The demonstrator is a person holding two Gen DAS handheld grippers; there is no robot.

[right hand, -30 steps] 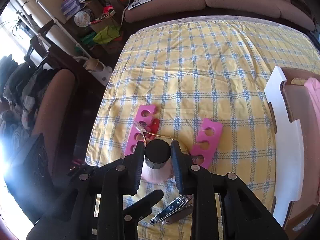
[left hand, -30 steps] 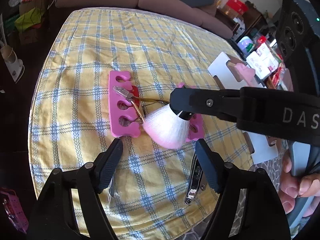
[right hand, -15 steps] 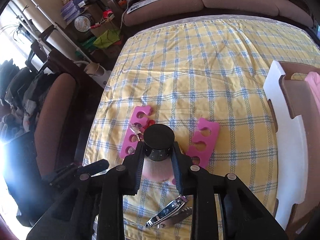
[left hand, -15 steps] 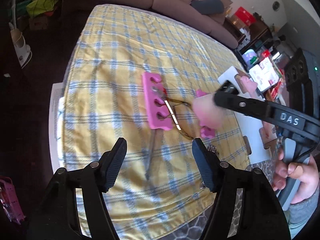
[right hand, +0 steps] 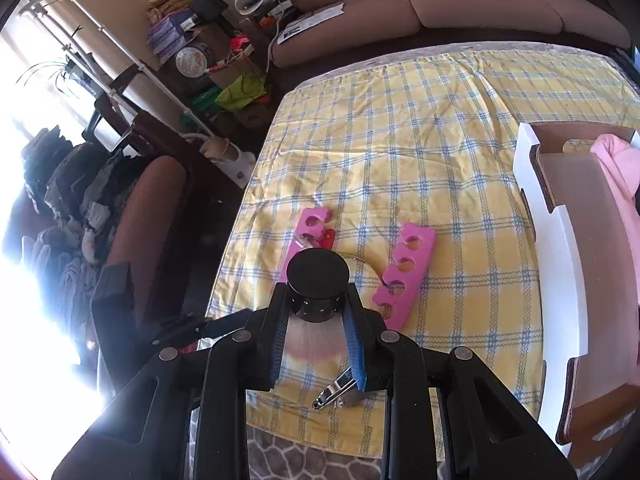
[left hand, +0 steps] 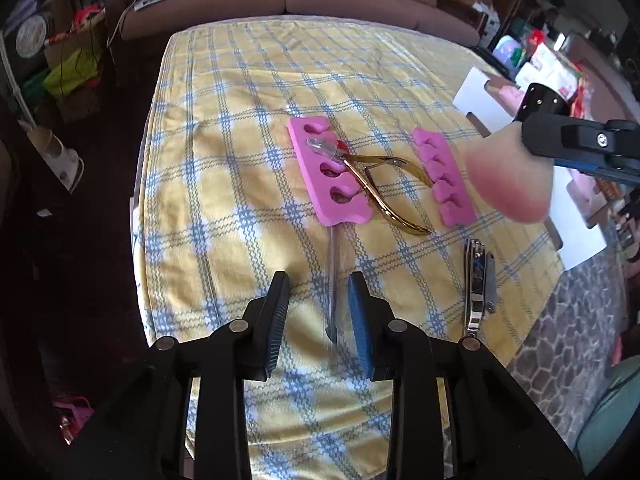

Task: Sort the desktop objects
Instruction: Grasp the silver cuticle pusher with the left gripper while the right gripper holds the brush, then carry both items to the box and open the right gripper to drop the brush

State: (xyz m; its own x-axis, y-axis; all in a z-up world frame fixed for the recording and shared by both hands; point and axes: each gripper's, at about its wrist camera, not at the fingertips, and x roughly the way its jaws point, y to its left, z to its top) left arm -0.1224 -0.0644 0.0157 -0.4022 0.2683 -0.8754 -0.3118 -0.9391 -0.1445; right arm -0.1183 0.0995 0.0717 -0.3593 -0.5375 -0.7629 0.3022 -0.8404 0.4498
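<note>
The right gripper is clamped on the black base of a powder brush, lifted over the near part of the yellow checked tablecloth. The left gripper has jaws narrowing around a thin metal tool lying on the cloth, pads not touching it. Just beyond lie two pink toe separators, gold nippers between them, and nail clippers to the right.
</note>
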